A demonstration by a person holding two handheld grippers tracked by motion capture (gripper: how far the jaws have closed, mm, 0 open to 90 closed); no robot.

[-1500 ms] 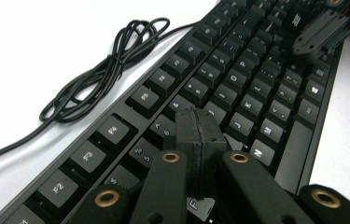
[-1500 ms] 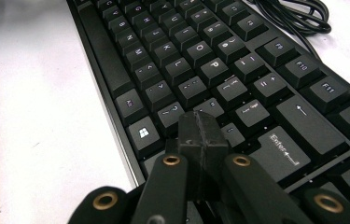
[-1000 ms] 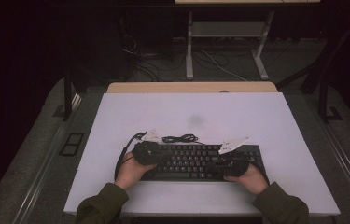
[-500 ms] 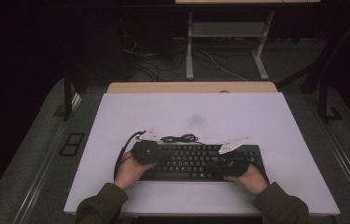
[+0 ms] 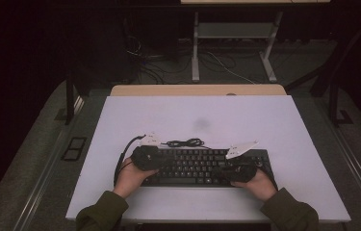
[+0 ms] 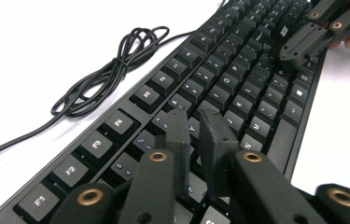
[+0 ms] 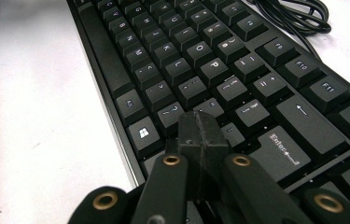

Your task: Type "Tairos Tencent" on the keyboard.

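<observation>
Black keyboard (image 5: 202, 166) under both tongs: left gripper (image 6: 195, 135) has just been parting slightly, nothing between; right gripper (image 7: 202, 133) is closed, empty. Best press keys straight down, lightly.

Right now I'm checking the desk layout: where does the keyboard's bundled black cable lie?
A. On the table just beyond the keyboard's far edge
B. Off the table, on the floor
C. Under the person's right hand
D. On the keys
A: the coiled cable rests on the white table, just behind the keyboard.
</observation>
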